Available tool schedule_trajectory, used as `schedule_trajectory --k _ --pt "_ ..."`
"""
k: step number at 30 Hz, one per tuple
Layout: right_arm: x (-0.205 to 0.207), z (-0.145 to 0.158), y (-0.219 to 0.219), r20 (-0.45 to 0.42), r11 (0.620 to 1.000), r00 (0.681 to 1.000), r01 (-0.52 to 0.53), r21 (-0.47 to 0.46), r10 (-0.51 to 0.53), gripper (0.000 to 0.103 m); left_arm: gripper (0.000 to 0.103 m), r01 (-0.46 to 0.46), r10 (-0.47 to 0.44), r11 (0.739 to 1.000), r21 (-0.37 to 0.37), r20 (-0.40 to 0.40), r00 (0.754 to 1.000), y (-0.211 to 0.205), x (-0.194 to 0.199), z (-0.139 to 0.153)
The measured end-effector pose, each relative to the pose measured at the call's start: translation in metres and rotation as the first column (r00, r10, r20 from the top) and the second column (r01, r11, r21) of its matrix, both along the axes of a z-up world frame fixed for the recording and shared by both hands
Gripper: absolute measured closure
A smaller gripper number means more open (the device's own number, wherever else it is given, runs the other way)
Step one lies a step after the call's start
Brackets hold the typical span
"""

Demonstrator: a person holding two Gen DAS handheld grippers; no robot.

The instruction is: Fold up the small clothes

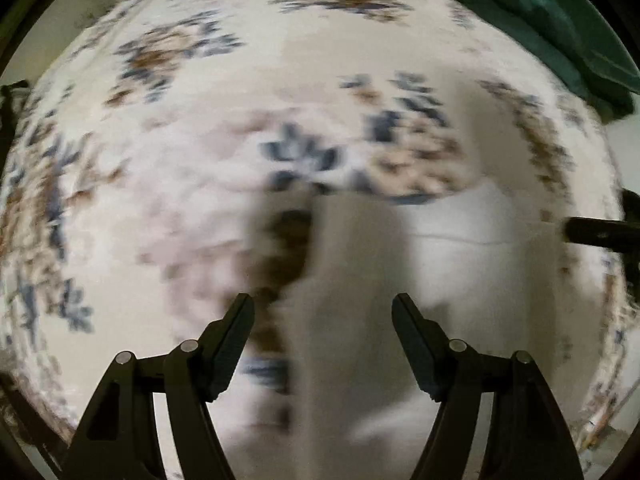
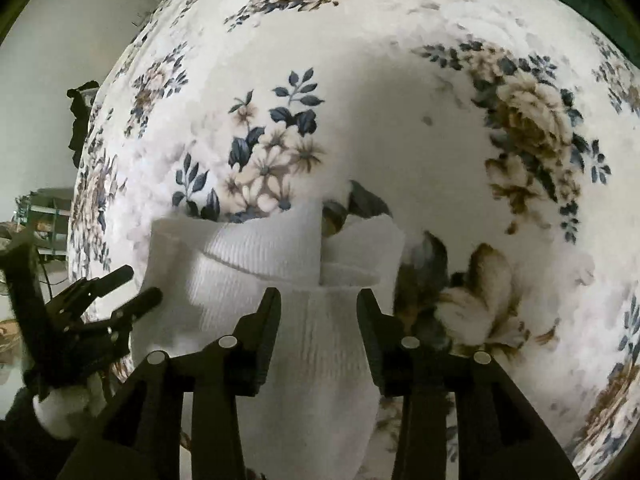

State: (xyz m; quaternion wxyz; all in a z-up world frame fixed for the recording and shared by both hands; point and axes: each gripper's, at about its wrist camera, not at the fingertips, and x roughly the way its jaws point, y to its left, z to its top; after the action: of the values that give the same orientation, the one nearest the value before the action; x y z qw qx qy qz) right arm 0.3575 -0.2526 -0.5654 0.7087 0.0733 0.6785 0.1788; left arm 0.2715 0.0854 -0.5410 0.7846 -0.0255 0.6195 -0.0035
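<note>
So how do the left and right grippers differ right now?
The left gripper is spread wider; the right gripper shows a narrower gap. The right gripper straddles the white sock, while the left gripper sits off the sock's edge. Both are open and grip nothing.

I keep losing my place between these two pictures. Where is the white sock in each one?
Left wrist view: the sock is a blurred white patch, lower centre, ahead of the open left claw.
Right wrist view: sock at centre, sharp, reaching down between the right claw's fingers.
Shared landmark: the floral cloth beneath it.
</note>
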Motion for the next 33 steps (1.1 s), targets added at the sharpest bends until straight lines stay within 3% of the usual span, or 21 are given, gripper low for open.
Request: schedule_trajectory --k 4,9,12,14,15,16,20,24,29,31,33 --pt "0.002 -0.001 0.025 -0.021 0.988 0.990 -0.139 0.063 0.141 0.061 0.034 -0.066 0.066 0.996 0.053 -0.010 0.998 0.041 -0.022 -0.014" --pt "-0.001 -0.022 0.081 -0.015 0.927 0.926 -0.376 0.001 0.376 0.061 0.032 -0.094 0.102 0.994 0.060 -0.147 0.984 0.068 -0.046 -0.075" --pt "-0.003 -0.052 0.104 -0.102 0.872 0.870 -0.488 -0.040 0.482 0.061 0.019 -0.141 0.140 0.990 0.007 -0.120 0.983 0.074 -0.046 -0.081" --pt "-0.008 -0.055 0.112 -0.094 0.843 0.842 -0.537 -0.039 0.532 0.067 0.000 -0.183 0.176 0.982 -0.039 -0.133 0.975 0.078 -0.042 -0.086" --pt "-0.009 -0.052 0.114 -0.073 0.842 0.841 -0.539 -0.033 0.536 0.079 0.000 -0.194 0.185 0.979 -0.056 -0.137 0.973 0.078 -0.041 -0.088" --pt "-0.009 -0.050 0.114 -0.069 0.846 0.845 -0.533 -0.030 0.530 0.099 0.000 -0.203 0.194 0.978 -0.051 -0.144 0.970 0.078 -0.039 -0.091" --pt "0.000 -0.021 0.109 0.036 0.902 0.901 -0.431 -0.037 0.432 0.100 0.000 -0.205 0.200 0.979 -0.017 -0.166 0.966 0.073 -0.040 -0.095" --pt "0.010 0.006 0.114 0.157 0.928 0.915 -0.370 -0.039 0.372 0.101 0.000 -0.241 0.224 0.967 -0.078 -0.184 0.957 0.083 -0.039 -0.077" --pt "0.022 -0.015 0.133 0.109 0.925 0.919 -0.374 -0.062 0.379 0.101 0.000 -0.302 0.301 0.943 -0.141 -0.029 0.953 0.093 -0.041 -0.017" --pt "0.022 -0.026 0.131 0.077 0.934 0.930 -0.356 -0.041 0.358 0.101 0.000 -0.260 0.266 0.949 -0.180 0.010 0.964 0.078 -0.031 -0.001" --pt "0.023 -0.035 0.127 0.041 0.946 0.945 -0.325 -0.014 0.325 0.101 0.000 -0.185 0.189 0.962 -0.200 0.001 0.982 0.051 -0.013 -0.003"
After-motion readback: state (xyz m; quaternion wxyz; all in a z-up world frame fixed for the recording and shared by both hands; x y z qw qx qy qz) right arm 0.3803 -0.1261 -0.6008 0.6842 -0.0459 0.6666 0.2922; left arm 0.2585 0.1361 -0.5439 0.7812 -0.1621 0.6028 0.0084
